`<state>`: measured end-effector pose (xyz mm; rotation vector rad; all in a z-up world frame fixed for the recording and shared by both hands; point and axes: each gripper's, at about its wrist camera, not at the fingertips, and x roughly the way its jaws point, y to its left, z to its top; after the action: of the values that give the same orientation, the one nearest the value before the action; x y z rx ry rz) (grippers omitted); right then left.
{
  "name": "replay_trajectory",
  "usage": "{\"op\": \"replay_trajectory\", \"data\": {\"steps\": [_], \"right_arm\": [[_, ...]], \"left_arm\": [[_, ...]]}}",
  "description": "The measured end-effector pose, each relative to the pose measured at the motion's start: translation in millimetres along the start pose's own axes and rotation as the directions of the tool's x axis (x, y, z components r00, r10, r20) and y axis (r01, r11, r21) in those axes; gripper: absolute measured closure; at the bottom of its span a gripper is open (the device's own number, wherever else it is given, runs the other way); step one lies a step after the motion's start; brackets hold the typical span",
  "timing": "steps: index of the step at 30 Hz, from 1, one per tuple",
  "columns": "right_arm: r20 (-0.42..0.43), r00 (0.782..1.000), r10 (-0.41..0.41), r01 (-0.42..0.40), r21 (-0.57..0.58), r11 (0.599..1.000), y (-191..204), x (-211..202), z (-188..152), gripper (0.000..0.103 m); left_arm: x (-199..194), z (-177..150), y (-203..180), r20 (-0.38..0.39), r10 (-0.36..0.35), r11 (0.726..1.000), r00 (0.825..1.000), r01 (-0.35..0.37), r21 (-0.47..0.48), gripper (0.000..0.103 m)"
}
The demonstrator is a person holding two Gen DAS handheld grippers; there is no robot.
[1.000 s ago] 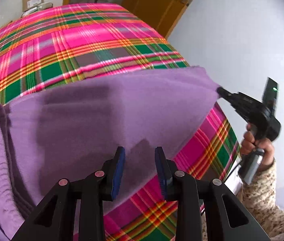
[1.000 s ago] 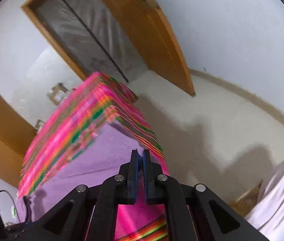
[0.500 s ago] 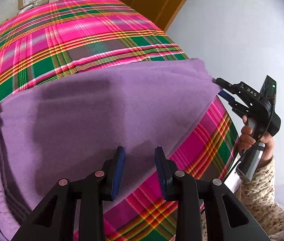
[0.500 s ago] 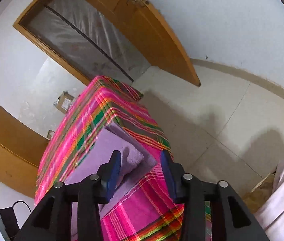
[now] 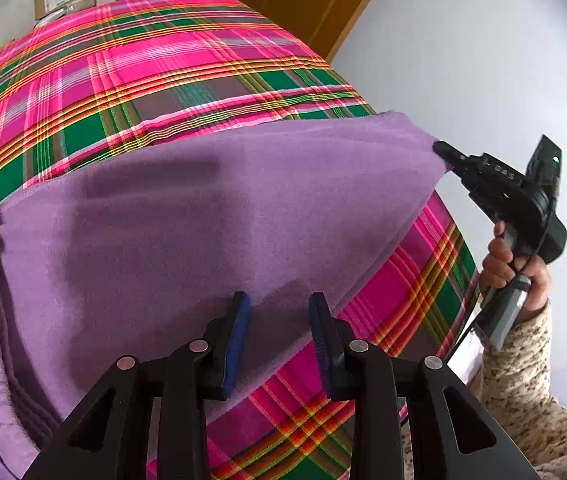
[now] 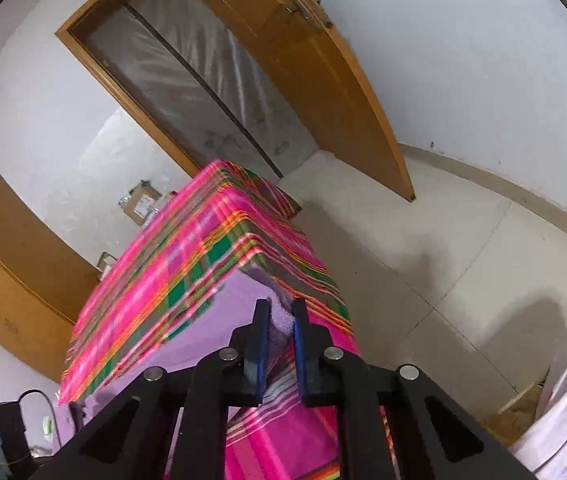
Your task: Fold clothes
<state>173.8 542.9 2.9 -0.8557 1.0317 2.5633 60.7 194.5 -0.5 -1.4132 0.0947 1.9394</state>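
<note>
Raised letters resembling "DAS" are being shown on the right gripper (image 5: 443, 152) body; nothing else is legible.

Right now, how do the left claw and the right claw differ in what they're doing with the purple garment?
The left claw stands open over the near edge of the purple garment, its pads apart with nothing pinched; the right claw is closing, with the garment's far corner between its pads. The left sits over flat-lying cloth; the right is at a corner off the edge of the plaid cloth. Both have blue pads.
</note>
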Motion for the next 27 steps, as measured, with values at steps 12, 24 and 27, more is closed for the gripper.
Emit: {"op": "replay_trajectory", "data": {"steps": [12,24,27], "right_arm": [[-0.007,1.0,0.001,-0.001,-0.02,1.0,1.8,1.3,-2.0,0.092],[0.053,0.998,0.038,-0.031,-0.132,0.991,30.6,-17.9,1.3,0.092],[0.061,0.997,0.05,-0.042,-0.129,0.991,30.4,-19.5,0.7,0.092]], "left_arm": [[-3.1,16.4,-2.0,0.024,-0.025,1.0,0.999,0.025,-0.011,0.071],[15.0,62.3,-23.8,0.033,-0.111,0.994,0.993,0.11,0.008,0.071],[15.7,76.9,-28.5,0.043,-0.116,0.993,0.992,0.117,-0.015,0.071]]}}
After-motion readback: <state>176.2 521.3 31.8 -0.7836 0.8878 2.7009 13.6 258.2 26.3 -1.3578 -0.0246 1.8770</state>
